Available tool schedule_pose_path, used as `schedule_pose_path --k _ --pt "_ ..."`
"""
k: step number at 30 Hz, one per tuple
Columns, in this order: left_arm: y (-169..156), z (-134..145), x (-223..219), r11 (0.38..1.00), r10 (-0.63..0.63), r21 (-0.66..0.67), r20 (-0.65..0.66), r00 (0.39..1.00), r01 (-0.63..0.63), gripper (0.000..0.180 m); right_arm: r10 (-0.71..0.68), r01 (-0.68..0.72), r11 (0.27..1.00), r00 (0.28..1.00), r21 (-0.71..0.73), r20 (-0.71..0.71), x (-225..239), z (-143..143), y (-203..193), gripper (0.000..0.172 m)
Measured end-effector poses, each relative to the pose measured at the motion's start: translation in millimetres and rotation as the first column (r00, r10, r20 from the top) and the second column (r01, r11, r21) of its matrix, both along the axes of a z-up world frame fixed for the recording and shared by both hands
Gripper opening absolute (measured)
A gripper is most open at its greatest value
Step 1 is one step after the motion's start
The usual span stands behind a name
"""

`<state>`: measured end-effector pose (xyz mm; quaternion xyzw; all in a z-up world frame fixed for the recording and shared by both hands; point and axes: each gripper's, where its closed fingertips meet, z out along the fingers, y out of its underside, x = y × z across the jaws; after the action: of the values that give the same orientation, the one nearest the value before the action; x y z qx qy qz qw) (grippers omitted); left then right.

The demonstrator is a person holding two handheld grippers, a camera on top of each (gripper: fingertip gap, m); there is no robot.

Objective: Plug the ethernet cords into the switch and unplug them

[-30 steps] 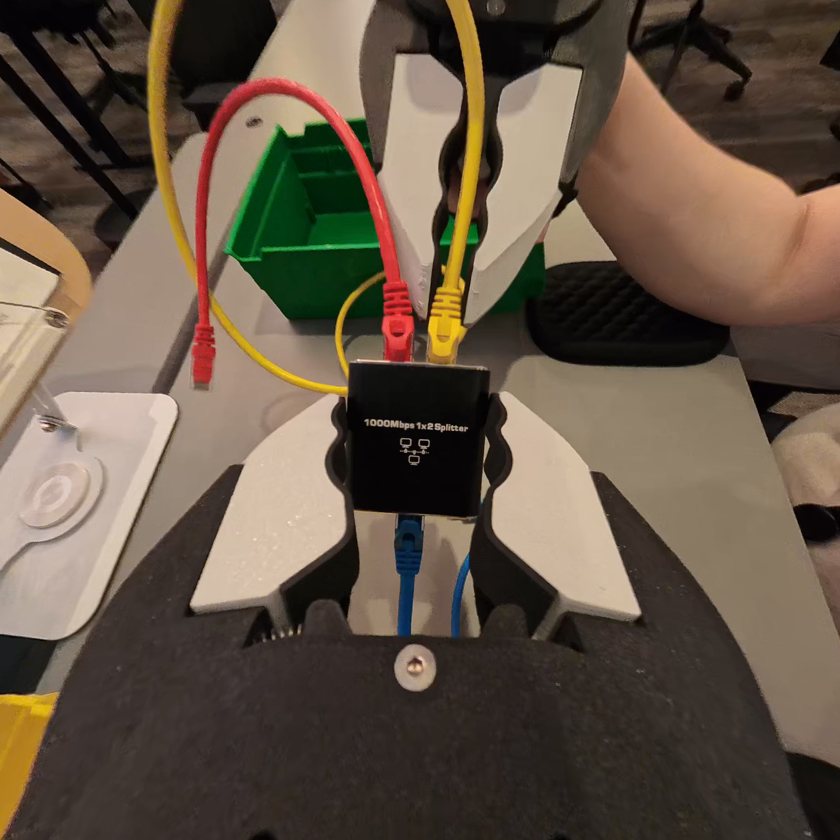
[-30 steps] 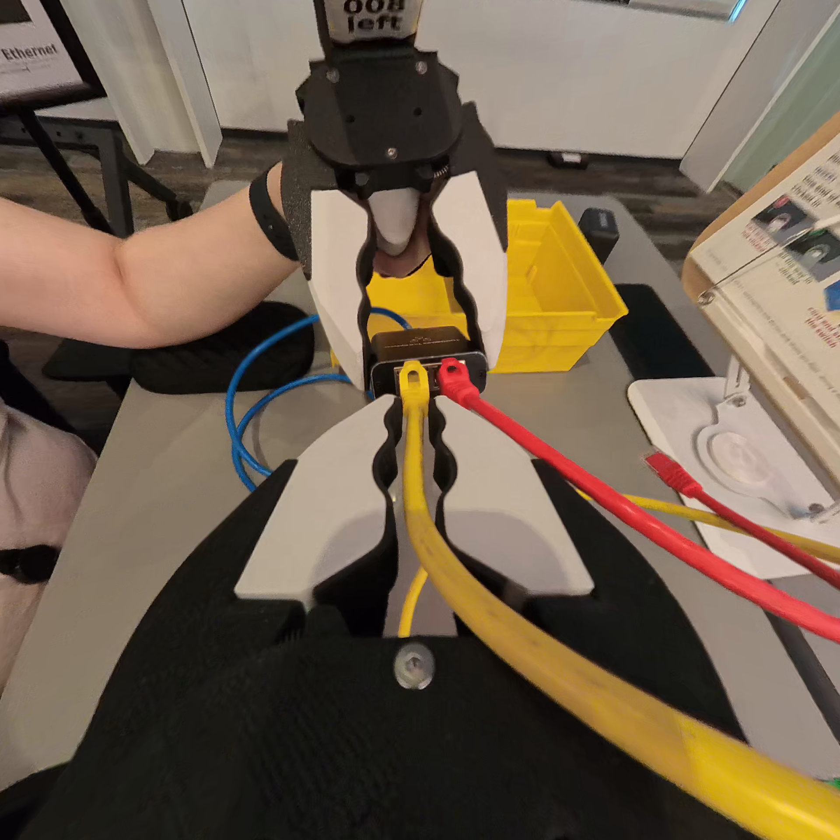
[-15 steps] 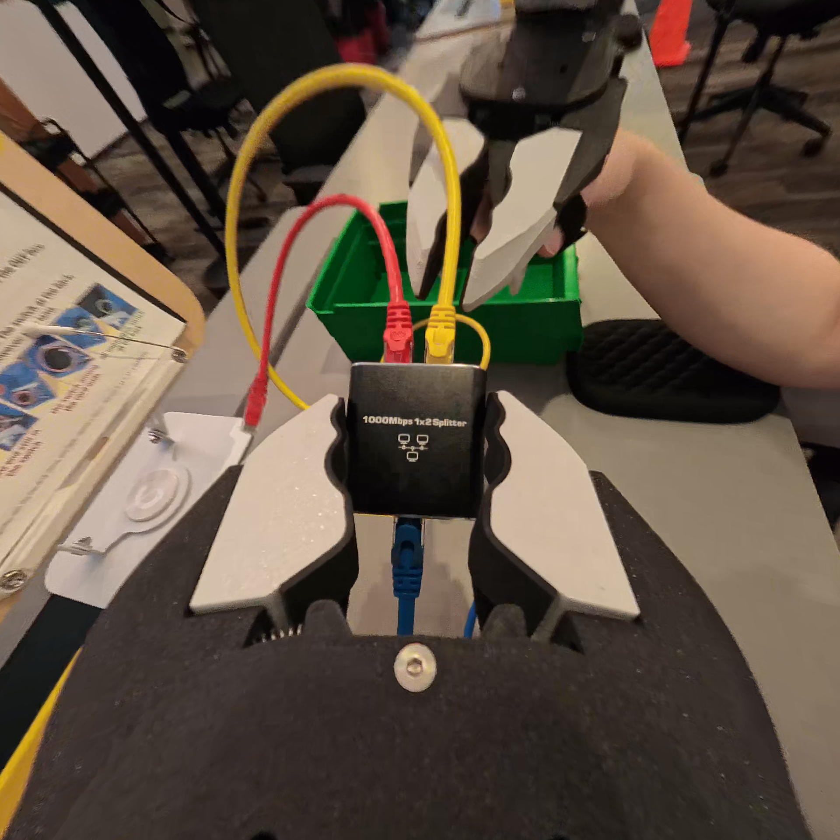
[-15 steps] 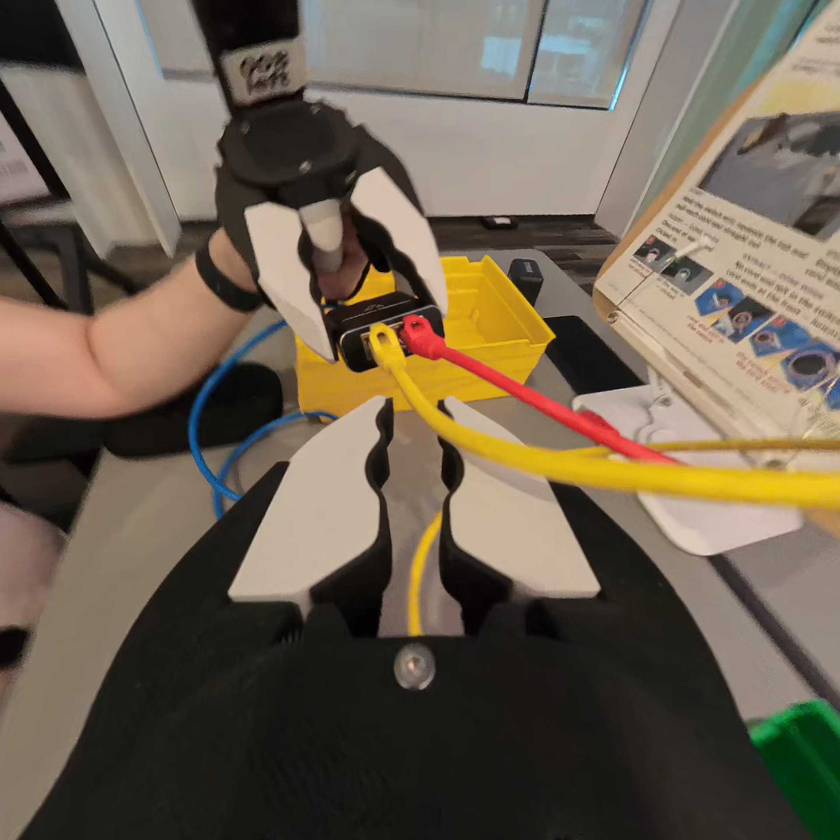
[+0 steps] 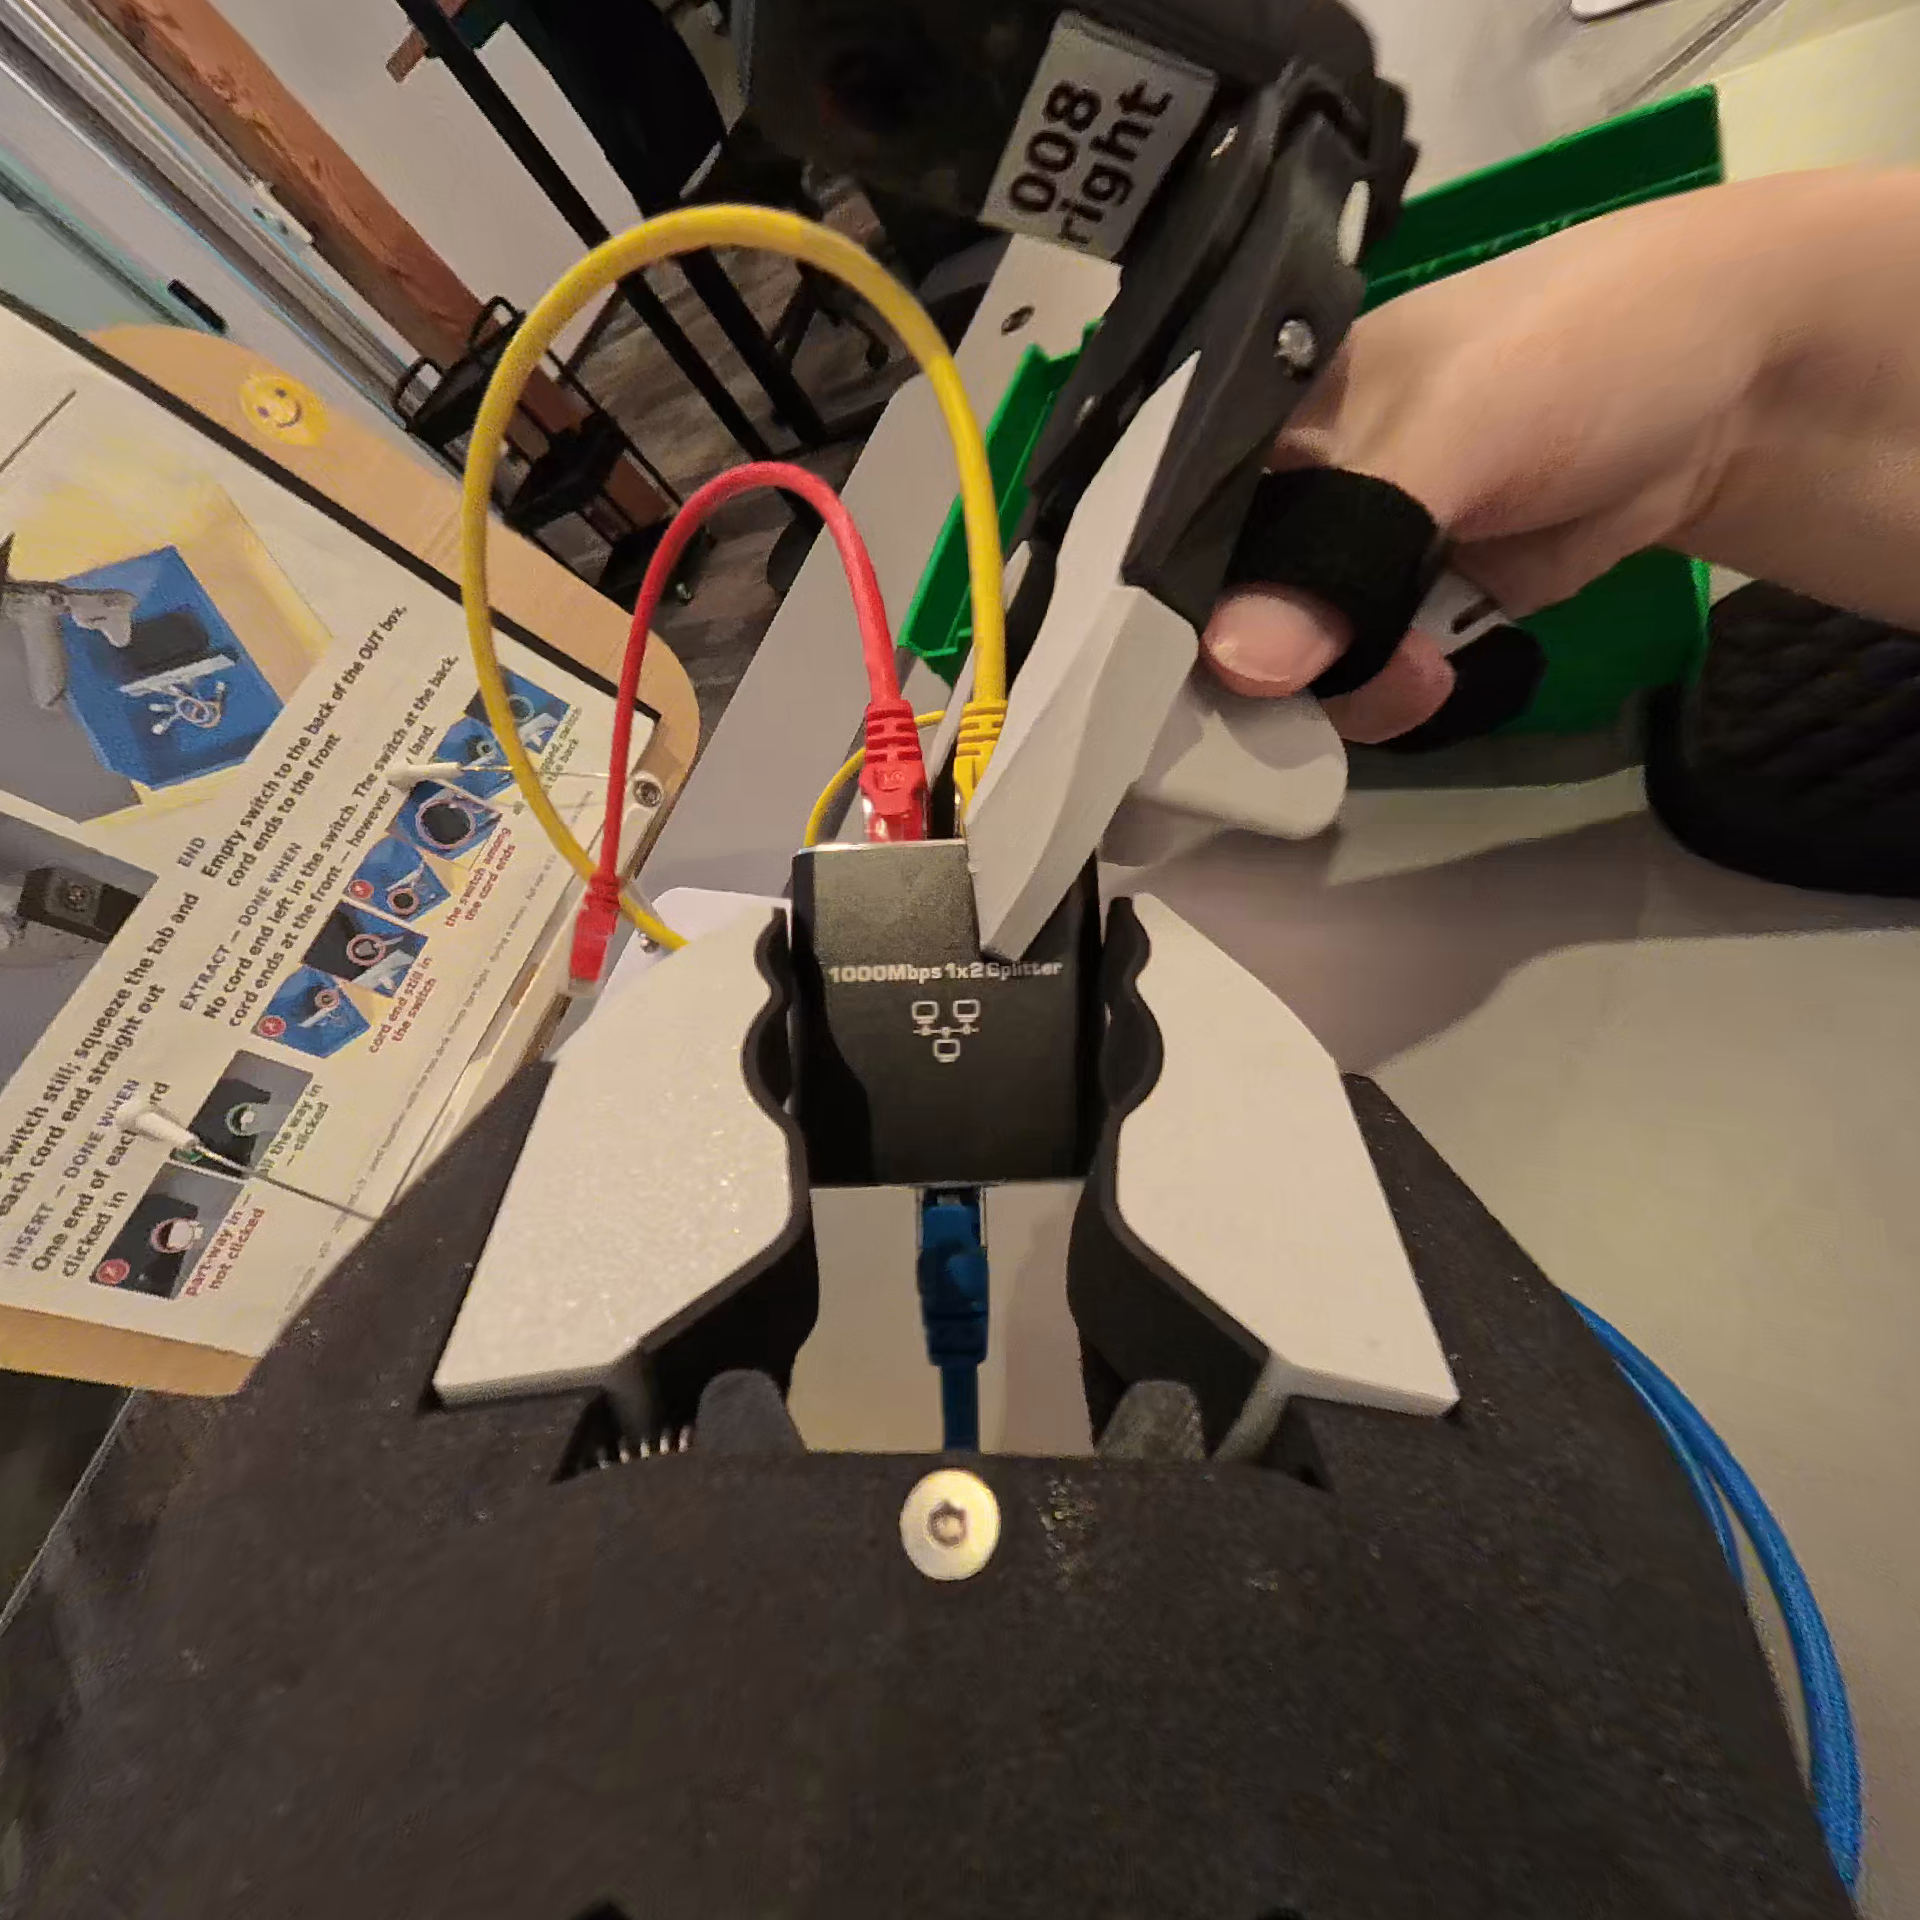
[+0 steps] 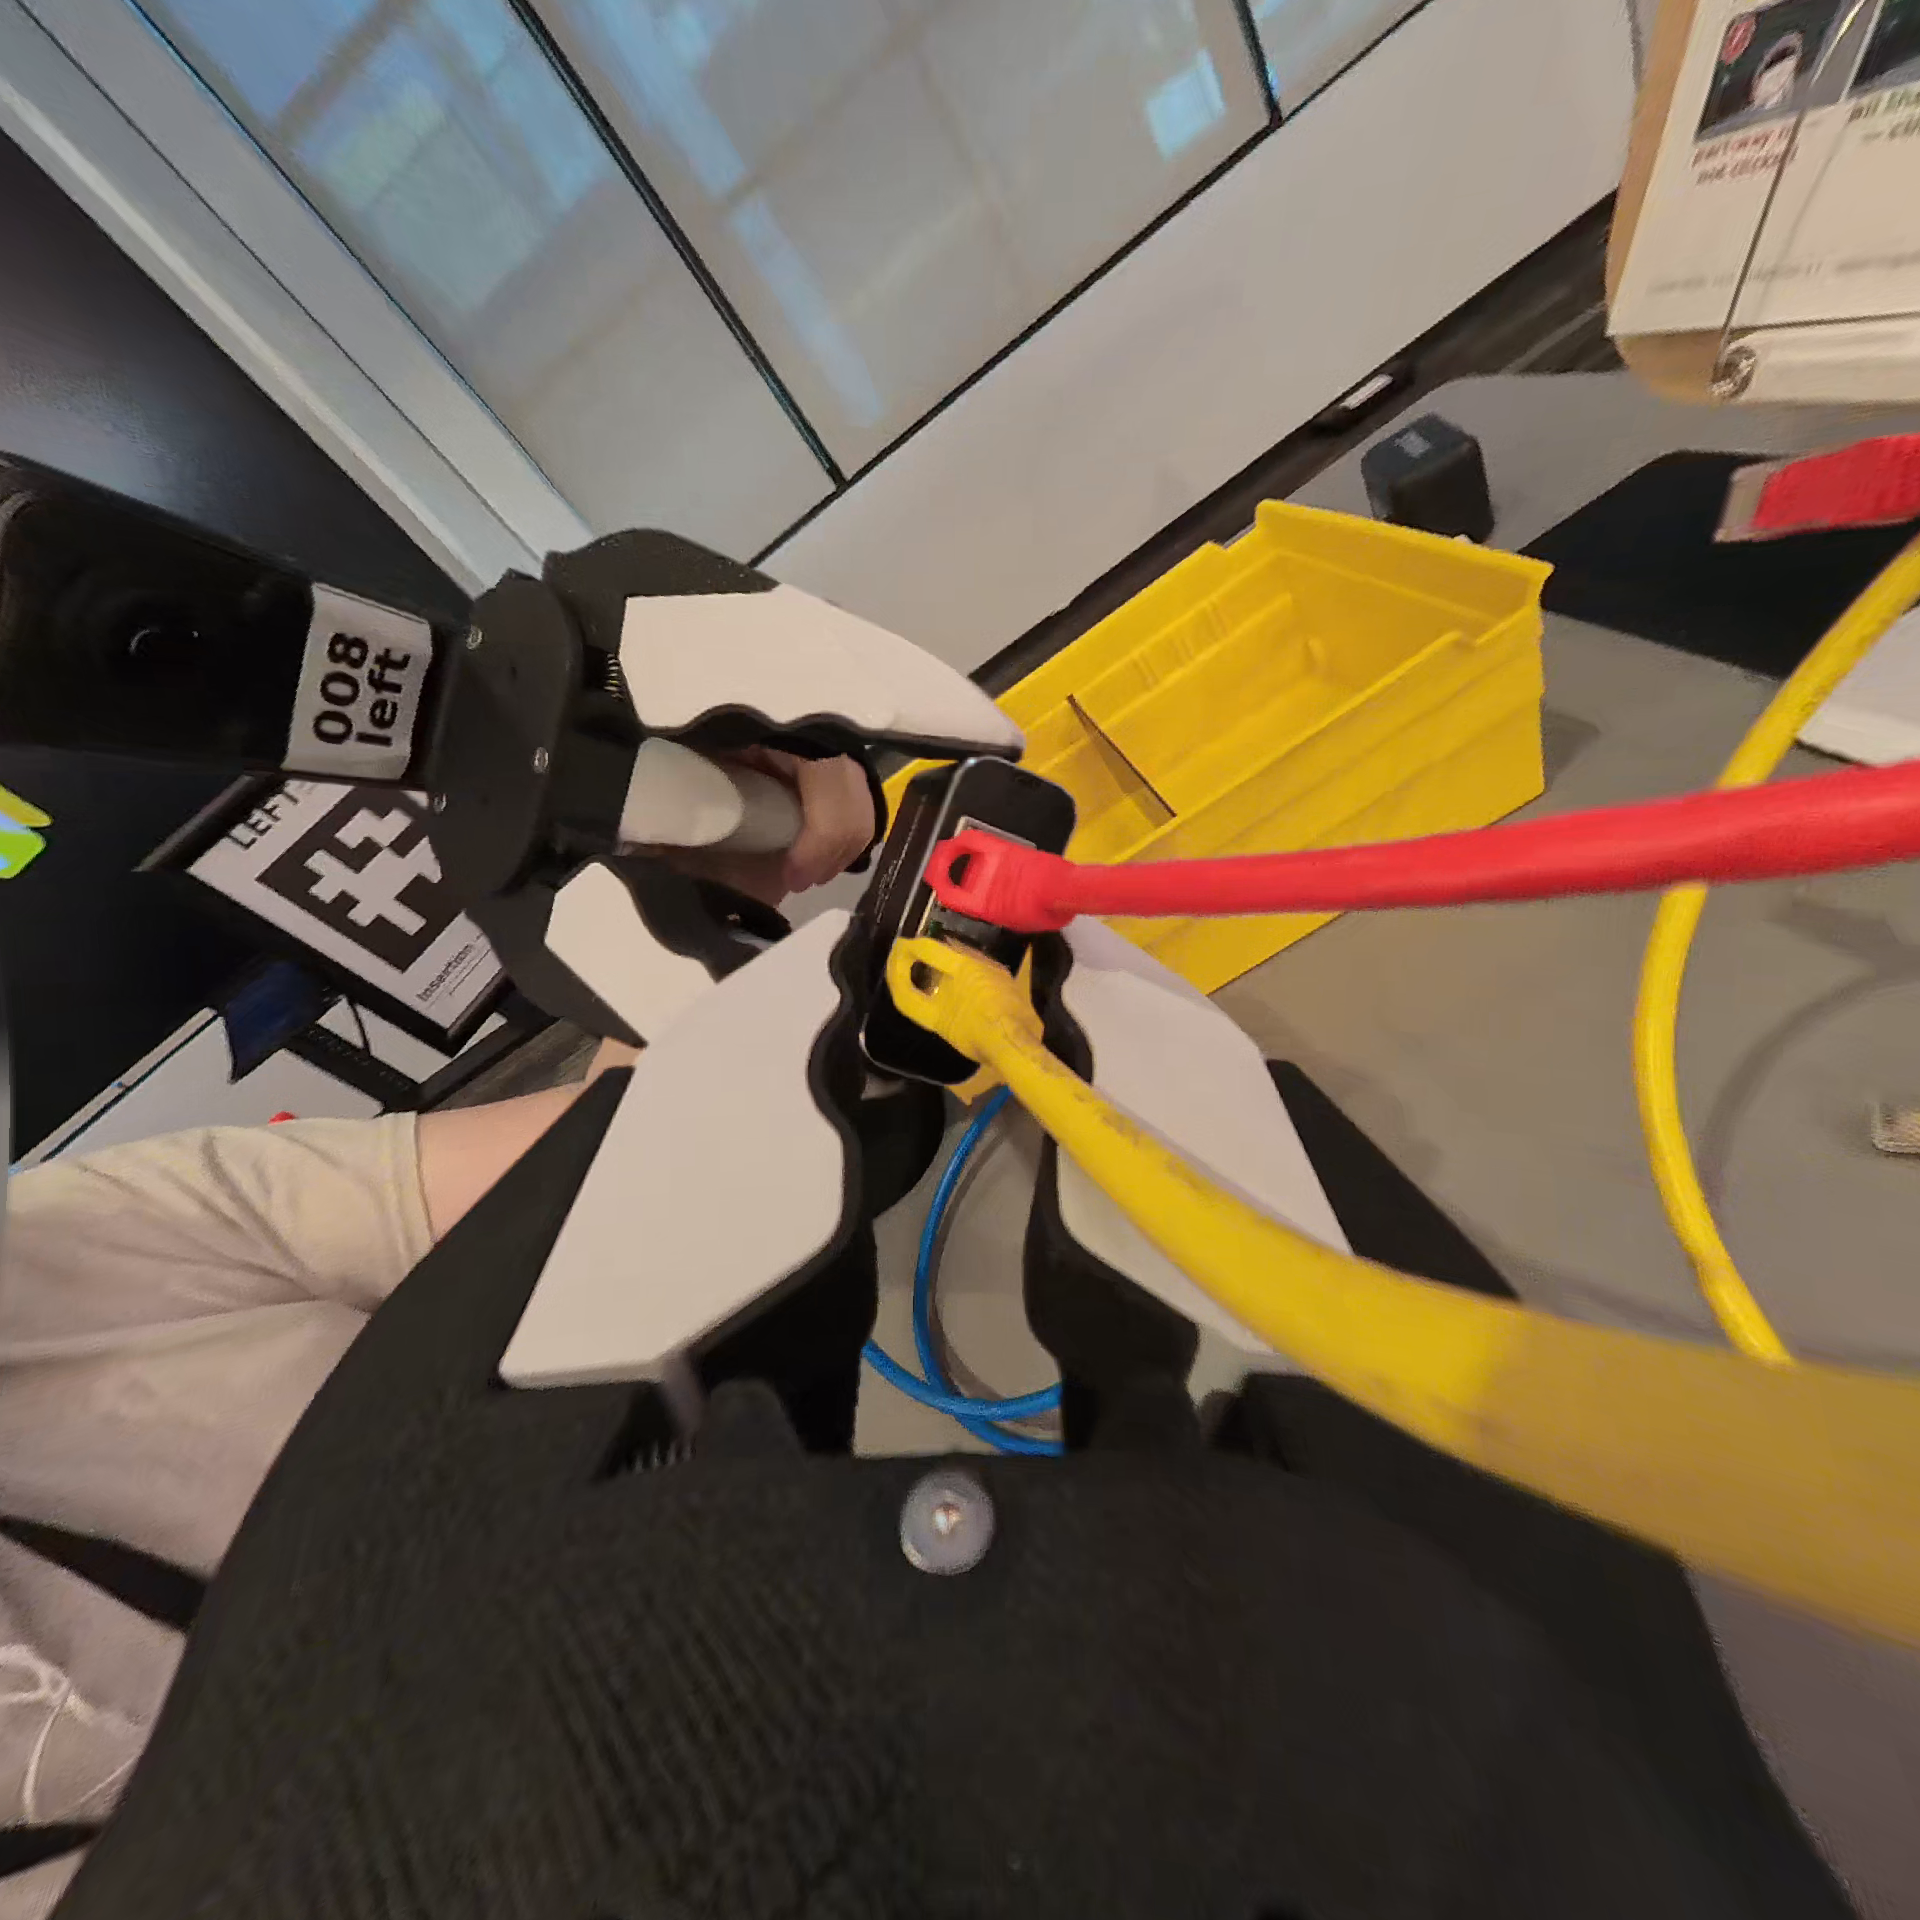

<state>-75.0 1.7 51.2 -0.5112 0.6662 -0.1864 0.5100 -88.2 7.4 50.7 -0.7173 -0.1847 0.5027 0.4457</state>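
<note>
My left gripper [image 5: 951, 914] is shut on the black switch [image 5: 935, 1081] and clamps its two sides. A red plug [image 5: 894, 769] and a yellow plug [image 5: 977, 738] sit in the far ports. A blue plug [image 5: 951, 1278] sits in the near port. The red cord's other end [image 5: 592, 935] hangs free. My right gripper [image 6: 956, 977] is open and rolled on its side. Its fingers stand on either side of the switch's [image 6: 997, 821] port end and the yellow plug [image 6: 956, 997]. One finger [image 5: 1049, 790] lies over the switch's top face.
A green bin [image 5: 1621, 644] stands behind the right hand, and a yellow bin [image 6: 1299, 707] behind the switch. An instruction board [image 5: 208, 831] leans at the left. A black pad [image 5: 1797, 727] lies on the grey table [image 5: 1558, 1143]. The blue cable [image 6: 935, 1299] loops below. My two grippers' fingertips are within a few centimetres of each other.
My right gripper let go of the yellow cord, widened, drew back, rolled sideways and came forward around the switch's port end. My left gripper kept its hold and tilted the switch.
</note>
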Motion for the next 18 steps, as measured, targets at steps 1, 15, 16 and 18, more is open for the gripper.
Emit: schedule_pose_path --k 1,15,16,18 --pt "-1.9 0.8 -0.5 1.0 -0.007 -0.002 0.008 1.0 0.007 0.055 0.004 -0.004 1.0 1.0 -0.003 0.001 3.0 -1.2 0.2 0.029" --pt "-20.2 -9.7 -15.5 0.768 -0.25 -0.571 0.151 0.956 0.291 0.048 0.113 -0.15 0.943 0.984 0.298 0.138 3.2 15.8 -26.4 0.026" --pt "-27.5 -12.1 -13.2 0.757 -0.287 -0.57 0.147 0.946 0.319 0.04 0.131 -0.172 0.935 0.98 0.309 0.151 1.5 15.2 -29.5 0.026" --pt "-40.1 -9.0 -9.6 0.711 -0.352 -0.587 0.18 0.919 0.387 0.031 0.148 -0.188 0.922 0.979 0.337 0.141 2.5 19.6 -34.4 0.026"
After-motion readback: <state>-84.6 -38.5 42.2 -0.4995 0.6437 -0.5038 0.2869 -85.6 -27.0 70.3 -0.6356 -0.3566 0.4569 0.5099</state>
